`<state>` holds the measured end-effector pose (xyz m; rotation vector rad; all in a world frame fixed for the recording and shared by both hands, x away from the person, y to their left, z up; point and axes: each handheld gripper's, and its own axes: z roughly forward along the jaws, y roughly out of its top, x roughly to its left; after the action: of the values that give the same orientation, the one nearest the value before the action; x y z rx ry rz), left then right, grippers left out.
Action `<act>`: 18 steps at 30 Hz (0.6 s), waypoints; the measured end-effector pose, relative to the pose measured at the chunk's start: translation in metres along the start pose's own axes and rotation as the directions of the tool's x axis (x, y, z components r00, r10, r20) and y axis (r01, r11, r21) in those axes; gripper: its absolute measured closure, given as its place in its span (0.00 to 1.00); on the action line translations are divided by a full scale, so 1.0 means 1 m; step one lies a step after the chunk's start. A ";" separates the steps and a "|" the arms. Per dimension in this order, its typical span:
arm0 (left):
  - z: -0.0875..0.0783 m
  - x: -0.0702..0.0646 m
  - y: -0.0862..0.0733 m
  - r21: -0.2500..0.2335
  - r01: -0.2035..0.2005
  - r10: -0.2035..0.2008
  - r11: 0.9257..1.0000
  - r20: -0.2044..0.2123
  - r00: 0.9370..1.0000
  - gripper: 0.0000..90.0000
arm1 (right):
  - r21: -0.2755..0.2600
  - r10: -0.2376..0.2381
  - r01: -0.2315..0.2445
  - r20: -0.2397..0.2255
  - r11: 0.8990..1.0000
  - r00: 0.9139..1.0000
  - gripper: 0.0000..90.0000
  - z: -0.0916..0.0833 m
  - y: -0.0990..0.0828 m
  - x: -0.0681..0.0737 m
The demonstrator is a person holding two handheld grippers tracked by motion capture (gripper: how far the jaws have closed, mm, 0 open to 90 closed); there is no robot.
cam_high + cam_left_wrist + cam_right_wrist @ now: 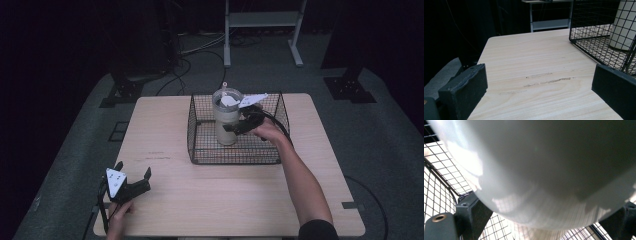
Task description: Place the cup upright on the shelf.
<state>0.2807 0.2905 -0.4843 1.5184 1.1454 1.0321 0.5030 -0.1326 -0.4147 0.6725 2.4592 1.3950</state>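
A tall pale cup [227,122] stands upright inside the black wire basket [200,150], which sits near the far edge of the table [210,195]. The right gripper [235,128] reaches over the basket's right wall, with its jaws on both sides of the cup, holding it. The left gripper [132,181] rests at the table's near left corner, jaws wide apart with nothing between them.

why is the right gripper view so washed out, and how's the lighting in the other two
Right gripper view: the pale tumbler sits so close that it blurs, with soft glare patches. High view: the table is lit, the surroundings fall to black. Left gripper view: sharp wood grain, dark background.
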 end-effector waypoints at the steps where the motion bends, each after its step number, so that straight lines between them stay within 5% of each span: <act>1: 0.000 0.000 0.000 -0.001 0.001 -0.001 1.000 0.000 1.000 0.00 | 0.012 -0.015 0.015 0.006 1.000 1.000 0.10 -0.001 -0.001 0.000; 18: 0.000 0.000 0.000 0.001 0.000 0.000 1.000 0.000 1.000 0.00 | 0.005 -0.009 0.009 0.037 1.000 0.999 0.15 -0.016 -0.002 0.005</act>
<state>0.2807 0.2904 -0.4843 1.5189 1.1460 1.0318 0.4914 -0.1426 -0.4077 0.6809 2.4344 1.3616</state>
